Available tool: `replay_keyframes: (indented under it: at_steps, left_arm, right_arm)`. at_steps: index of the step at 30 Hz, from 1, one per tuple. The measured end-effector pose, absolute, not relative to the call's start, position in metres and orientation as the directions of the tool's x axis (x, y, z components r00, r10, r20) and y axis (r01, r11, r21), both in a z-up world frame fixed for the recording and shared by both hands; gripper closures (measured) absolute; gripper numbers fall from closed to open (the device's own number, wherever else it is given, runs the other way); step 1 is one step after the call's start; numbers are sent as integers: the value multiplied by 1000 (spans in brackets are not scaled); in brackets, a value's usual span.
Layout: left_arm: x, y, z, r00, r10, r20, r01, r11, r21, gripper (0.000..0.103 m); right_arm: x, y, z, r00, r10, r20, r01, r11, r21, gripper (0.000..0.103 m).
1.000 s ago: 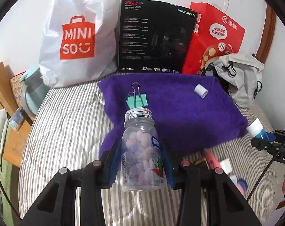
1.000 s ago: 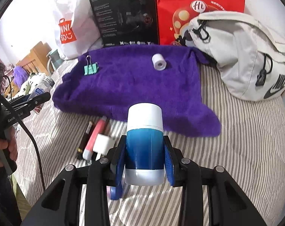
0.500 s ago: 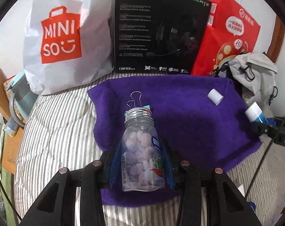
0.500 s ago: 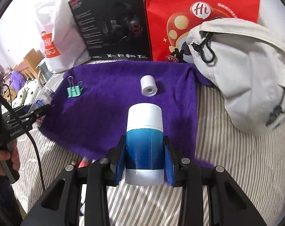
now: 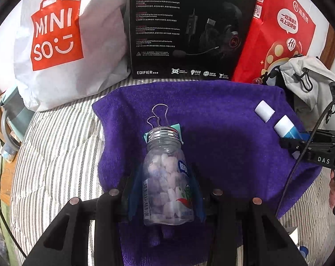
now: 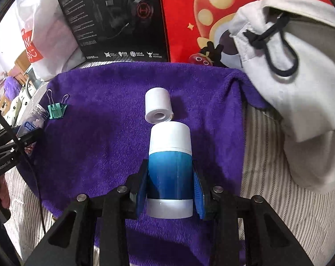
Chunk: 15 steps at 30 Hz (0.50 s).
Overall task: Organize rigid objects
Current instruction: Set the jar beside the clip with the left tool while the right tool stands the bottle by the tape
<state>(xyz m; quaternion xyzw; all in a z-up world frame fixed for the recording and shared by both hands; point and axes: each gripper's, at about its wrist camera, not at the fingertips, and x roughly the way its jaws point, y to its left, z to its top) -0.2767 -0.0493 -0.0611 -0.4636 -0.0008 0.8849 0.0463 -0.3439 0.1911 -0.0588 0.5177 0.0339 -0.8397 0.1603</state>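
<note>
My left gripper [image 5: 165,192] is shut on a clear candy bottle [image 5: 167,181] with a metal screw neck, held over the purple towel [image 5: 222,137]. Its neck hides part of a green binder clip [image 5: 159,119] lying on the towel. My right gripper [image 6: 170,184] is shut on a blue and white tube [image 6: 170,155], held over the same towel [image 6: 100,133] just short of a small white paper roll [image 6: 158,108]. The roll also shows in the left wrist view [image 5: 264,111], and the clip in the right wrist view [image 6: 56,110].
A striped bed cover [image 5: 52,155] lies under the towel. At the back stand a white Miniso bag [image 5: 63,44], a black headset box [image 5: 189,28] and a red paper bag [image 5: 282,35]. A grey-white pouch bag [image 6: 300,88] crowds the towel's right side.
Both grippers have moved forward over the towel with their objects. The bottle now reaches the binder clip and the tube has come close to the white roll.
</note>
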Motion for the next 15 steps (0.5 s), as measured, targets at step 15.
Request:
replay_keyframes:
  at_steps: [15]
  left_arm:
    - [-285,-40,-69,-532,63,-845,-110,-994,-5,64]
  right_arm:
    - [-338,180,-64,-405,-197,-893,385,-922,29,41]
